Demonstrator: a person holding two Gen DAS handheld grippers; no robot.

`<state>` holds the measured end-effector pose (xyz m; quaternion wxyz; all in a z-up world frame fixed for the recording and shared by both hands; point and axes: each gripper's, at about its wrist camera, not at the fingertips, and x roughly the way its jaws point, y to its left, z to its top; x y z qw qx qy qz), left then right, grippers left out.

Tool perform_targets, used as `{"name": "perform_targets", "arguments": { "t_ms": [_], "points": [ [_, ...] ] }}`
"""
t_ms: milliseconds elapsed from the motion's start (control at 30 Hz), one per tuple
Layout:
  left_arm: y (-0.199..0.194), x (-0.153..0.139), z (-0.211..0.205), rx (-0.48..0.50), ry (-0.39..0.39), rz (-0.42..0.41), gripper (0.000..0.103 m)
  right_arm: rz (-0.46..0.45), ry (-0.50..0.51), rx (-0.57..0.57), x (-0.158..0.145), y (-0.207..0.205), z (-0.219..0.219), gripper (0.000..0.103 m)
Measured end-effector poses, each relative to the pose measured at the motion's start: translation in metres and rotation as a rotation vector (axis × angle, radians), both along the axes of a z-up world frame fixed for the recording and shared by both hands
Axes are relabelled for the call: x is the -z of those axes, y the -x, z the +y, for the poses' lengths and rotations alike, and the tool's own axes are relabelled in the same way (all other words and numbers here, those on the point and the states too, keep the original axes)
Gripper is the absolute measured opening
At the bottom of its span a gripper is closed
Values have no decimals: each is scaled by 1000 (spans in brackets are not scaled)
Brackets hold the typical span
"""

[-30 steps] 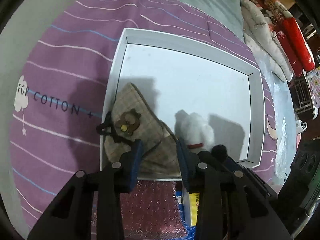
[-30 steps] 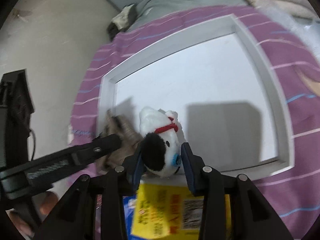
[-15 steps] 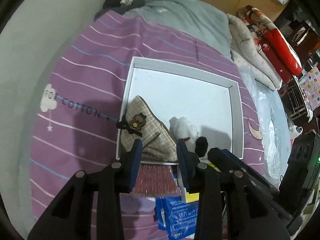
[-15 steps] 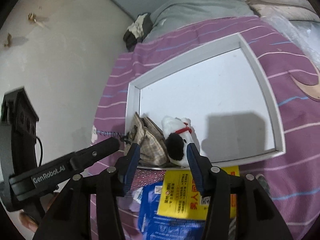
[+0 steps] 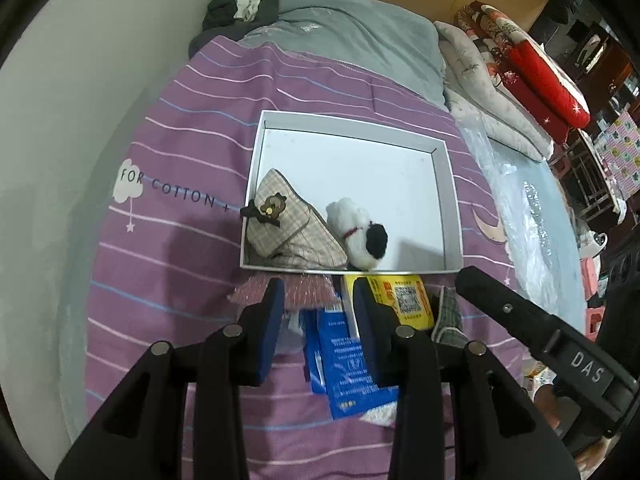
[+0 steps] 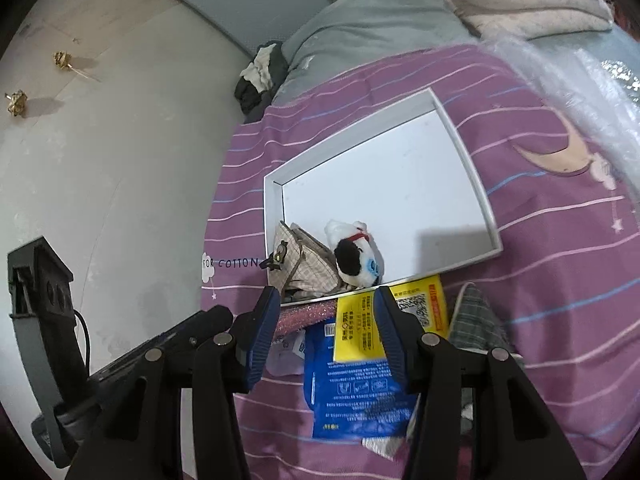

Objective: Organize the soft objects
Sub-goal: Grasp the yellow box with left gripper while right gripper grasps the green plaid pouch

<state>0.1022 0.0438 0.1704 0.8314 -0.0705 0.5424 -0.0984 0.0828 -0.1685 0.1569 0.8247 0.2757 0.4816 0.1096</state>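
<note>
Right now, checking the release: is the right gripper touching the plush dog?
Apart. The right wrist view shows the right gripper open, nothing between its fingers, with the plush dog lying beyond in the white tray.

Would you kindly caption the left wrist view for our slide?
Empty left gripper above a white tray holding a plaid pouch and plush dog.

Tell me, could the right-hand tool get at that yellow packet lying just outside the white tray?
Probably yes. The yellow packet lies on top of the pile, just beyond the right gripper, whose jaws stand open and empty. Only a blue packet lies beneath it, and nothing covers it.
</note>
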Motion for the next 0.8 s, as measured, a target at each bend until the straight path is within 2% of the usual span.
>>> {"name": "perform_targets", "arguments": {
  "t_ms": [100, 267, 467, 800],
  "points": [
    [3, -4, 6, -1, 31, 17, 37, 34, -23, -5, -6, 4, -3, 49],
    [7, 0, 10, 11, 64, 64, 38, 90, -2, 2, -2, 10, -9, 49],
    [14, 15, -4, 62, 78, 110, 43, 123, 17, 83, 19, 30, -21, 49],
    [4, 53, -38, 110, 85, 208, 43, 210, 73, 173, 53, 48, -52, 49]
  ]
}}
